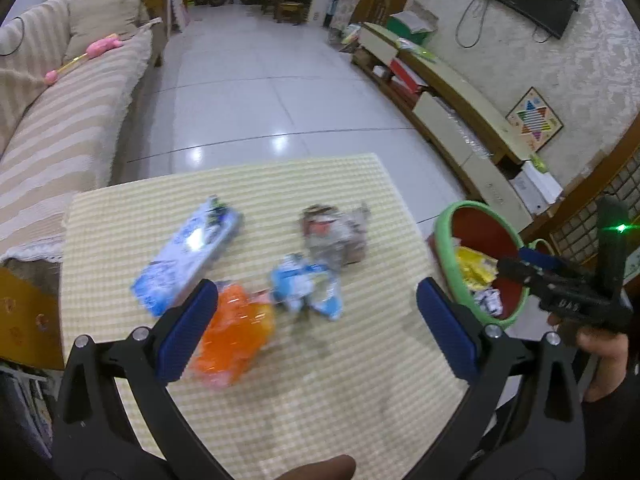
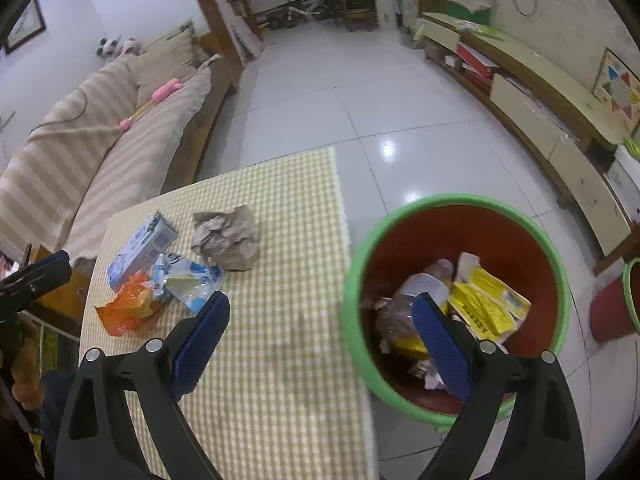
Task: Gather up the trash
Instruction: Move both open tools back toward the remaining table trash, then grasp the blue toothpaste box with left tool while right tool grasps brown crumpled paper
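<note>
Trash lies in a small heap on the desk (image 2: 280, 360), which wears a yellow checked cloth. In the heap are an orange bag (image 1: 236, 332), a blue and white wrapper (image 1: 308, 288), a blue box (image 1: 188, 256) and a ball of crumpled paper (image 2: 226, 236). Just beside the desk, on the floor, stands the red bin (image 2: 456, 304) with a green rim — some trash is already in it, like a clear bottle (image 2: 416, 296) and yellow packets (image 2: 486, 304).

The left tongs (image 1: 316, 320) are spread wide and hold nothing. They hang just over the orange bag and the wrapper. The right tongs (image 2: 320, 340) are spread wide too, and empty, with one finger over the bin.

I think the next step is a grab by the left tongs. The orange bag is soft and slippery, so it is best to come straight down, put one finger on each side, and squeeze the middle of it — not a thin corner. Lift slowly, so the wrapper beside it does not drag along.
</note>
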Action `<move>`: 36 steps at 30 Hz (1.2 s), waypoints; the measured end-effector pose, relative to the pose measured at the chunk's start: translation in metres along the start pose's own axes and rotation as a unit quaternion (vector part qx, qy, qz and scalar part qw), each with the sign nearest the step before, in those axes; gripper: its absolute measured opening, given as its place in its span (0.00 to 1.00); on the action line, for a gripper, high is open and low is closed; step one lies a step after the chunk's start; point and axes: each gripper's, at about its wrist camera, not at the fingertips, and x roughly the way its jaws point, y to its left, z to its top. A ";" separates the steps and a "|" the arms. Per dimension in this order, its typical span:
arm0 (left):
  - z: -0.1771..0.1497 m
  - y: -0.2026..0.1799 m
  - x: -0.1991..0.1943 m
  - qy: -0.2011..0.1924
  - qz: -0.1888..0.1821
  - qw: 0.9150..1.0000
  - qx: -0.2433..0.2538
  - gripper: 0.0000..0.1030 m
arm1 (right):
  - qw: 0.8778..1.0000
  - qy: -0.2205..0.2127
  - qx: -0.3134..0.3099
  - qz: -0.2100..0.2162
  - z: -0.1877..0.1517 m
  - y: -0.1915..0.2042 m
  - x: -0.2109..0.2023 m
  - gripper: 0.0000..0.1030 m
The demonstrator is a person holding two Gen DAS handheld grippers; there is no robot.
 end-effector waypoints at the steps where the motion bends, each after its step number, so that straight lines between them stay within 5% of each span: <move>1: -0.001 0.005 -0.001 0.001 0.004 1.000 -0.001 0.94 | 1.000 0.001 -0.005 0.000 0.001 0.005 0.003 0.87; 13: -0.005 0.078 0.023 0.037 0.035 0.999 -0.017 0.94 | 0.999 0.006 -0.048 -0.008 0.013 0.050 0.048 0.87; 30: 0.013 0.112 0.110 0.114 0.058 0.992 0.017 0.94 | 0.997 0.074 0.012 0.013 0.043 0.079 0.141 0.93; 36: 0.013 0.119 0.130 0.139 0.057 0.989 0.009 0.75 | 0.995 0.098 0.011 -0.009 0.050 0.087 0.163 0.86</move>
